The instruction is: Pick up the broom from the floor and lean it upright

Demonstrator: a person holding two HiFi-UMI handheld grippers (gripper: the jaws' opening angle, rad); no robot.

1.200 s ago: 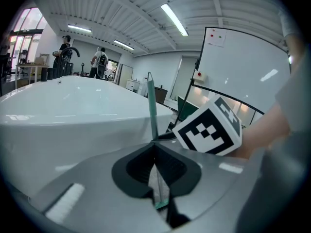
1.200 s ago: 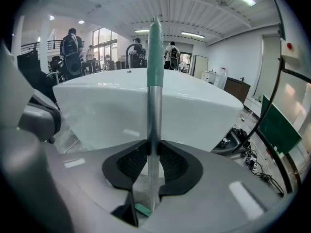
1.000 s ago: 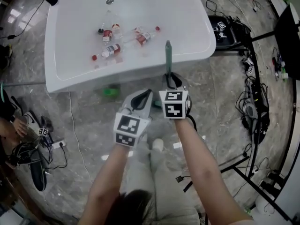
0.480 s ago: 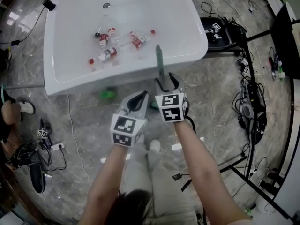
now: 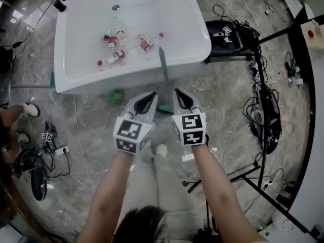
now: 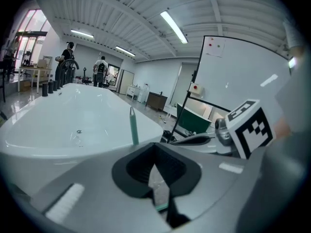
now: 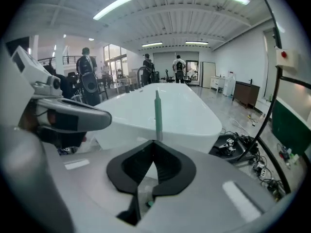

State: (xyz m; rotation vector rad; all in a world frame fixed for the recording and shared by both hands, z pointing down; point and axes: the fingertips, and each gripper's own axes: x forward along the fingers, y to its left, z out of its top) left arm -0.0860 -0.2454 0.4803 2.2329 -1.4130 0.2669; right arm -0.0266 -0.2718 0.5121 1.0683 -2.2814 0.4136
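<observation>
The broom (image 5: 163, 70) stands upright. Its handle appears to rest against the rim of the white worktop (image 5: 91, 82), and its head is on the floor between the two claws. This lean likely supports it without a grip. The right claw (image 7: 146, 177) and left claw (image 6: 157, 186) sit just behind it, each parted by a narrow gap and holding nothing. The handle is slim, straight and plain green; the head is mostly hidden.
</observation>
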